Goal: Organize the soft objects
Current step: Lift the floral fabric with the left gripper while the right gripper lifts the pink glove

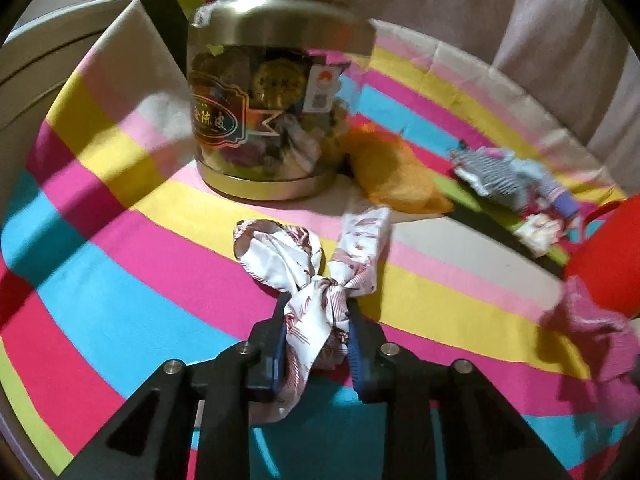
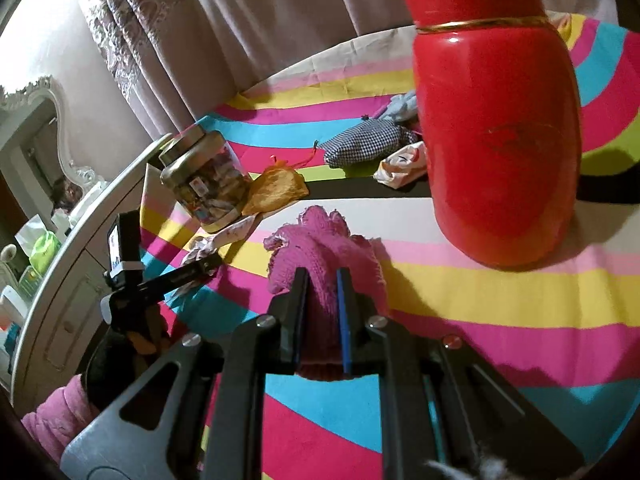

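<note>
Pinching a patterned scarf, the left gripper; right gripper clamps pink knit

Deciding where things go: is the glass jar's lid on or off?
On. The gold lid caps the glass jar, which stands upright on the striped cloth.

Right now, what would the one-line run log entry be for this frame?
left gripper: shut on printed scarf | right gripper: shut on pink knit | nearby: glass jar, red bottle
</note>
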`<state>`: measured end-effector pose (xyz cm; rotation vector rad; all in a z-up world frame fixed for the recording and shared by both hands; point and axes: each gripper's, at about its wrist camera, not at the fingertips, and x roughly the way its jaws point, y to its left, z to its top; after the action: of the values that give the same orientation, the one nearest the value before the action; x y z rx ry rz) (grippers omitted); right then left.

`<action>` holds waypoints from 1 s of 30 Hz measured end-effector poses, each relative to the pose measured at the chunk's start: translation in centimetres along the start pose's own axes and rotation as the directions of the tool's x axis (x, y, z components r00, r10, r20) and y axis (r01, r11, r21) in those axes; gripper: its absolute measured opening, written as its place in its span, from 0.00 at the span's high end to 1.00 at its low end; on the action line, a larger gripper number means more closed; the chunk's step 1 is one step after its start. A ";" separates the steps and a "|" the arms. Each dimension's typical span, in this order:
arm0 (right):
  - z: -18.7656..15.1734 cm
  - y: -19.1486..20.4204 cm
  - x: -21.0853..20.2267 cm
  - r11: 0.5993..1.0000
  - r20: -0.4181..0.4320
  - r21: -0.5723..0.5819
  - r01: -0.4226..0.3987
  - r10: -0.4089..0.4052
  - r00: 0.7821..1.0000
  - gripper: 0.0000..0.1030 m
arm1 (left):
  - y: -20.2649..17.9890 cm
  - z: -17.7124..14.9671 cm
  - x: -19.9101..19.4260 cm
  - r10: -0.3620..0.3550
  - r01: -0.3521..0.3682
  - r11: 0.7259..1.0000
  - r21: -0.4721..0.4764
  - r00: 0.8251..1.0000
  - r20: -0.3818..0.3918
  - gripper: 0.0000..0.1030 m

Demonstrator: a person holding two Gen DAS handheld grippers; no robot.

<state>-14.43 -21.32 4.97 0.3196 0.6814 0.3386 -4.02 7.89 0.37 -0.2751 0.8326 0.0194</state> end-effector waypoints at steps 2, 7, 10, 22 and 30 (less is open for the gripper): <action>-0.1 -0.3 -0.3 1.000 0.006 0.004 -0.002 0.002 1.000 0.83 | -1.1 -0.7 -2.2 -0.026 0.026 1.000 0.007 0.999 0.044 0.75; 0.0 -0.9 -1.1 0.998 0.030 0.052 -0.027 0.026 0.999 0.83 | -5.0 -2.0 -6.1 -0.073 0.065 0.993 0.101 0.995 0.074 0.75; 0.3 -0.5 -1.6 0.999 0.048 0.038 -0.032 0.030 0.998 0.83 | -6.8 -2.4 -7.6 -0.072 0.058 0.986 0.154 0.994 0.087 0.74; 0.1 2.3 -3.2 0.997 0.069 -0.062 -0.052 0.057 0.996 0.83 | -8.5 -5.4 -10.6 -0.028 0.019 0.973 0.228 0.999 0.035 0.74; -0.6 3.9 -3.5 0.992 0.051 -0.093 -0.087 0.092 0.994 0.83 | -7.0 -7.2 -12.3 -0.012 0.010 0.976 0.218 1.000 0.007 0.74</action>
<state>-18.09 -19.12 8.01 0.2723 0.5970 0.4435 -16.63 0.42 6.41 -0.0727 0.8169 -0.0813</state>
